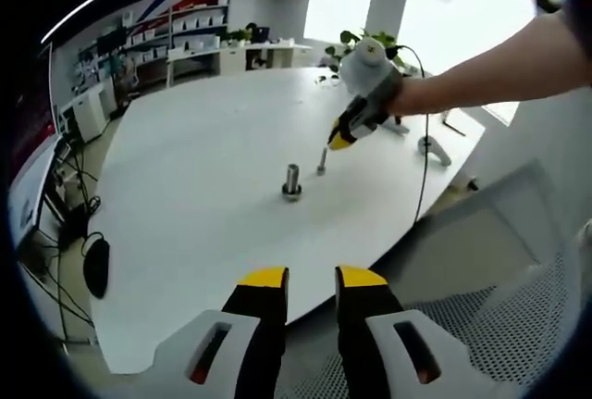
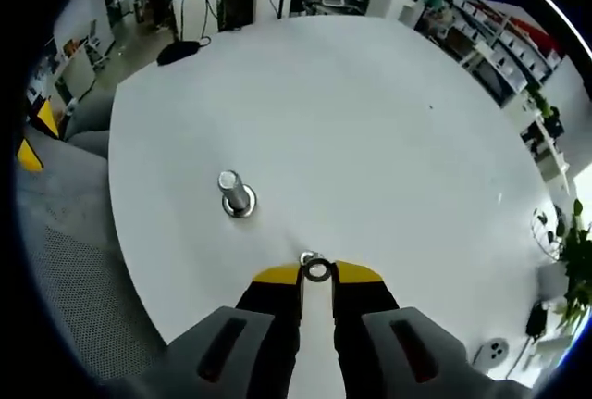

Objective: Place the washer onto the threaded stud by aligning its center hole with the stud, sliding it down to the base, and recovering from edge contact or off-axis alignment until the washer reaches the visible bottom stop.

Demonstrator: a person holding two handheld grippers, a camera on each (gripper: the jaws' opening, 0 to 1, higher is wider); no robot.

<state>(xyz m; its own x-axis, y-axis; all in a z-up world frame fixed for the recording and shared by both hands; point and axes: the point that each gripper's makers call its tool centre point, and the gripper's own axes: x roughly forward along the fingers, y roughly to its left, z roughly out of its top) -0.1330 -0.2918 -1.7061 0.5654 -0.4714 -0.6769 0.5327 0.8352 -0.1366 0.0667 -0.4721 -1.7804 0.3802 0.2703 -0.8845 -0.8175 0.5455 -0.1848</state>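
Between the right claw tips, the washer lies flat.

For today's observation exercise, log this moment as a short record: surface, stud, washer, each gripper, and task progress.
surface: white table
stud: threaded stud standing upright on the table, nothing on it
washer: washer pinched between the right gripper's fingers, off to the side of the stud
right gripper: right gripper shut on the washer, above the table
left gripper: left gripper open, holding nothing, back near the table edge
progress: washer not yet over the stud
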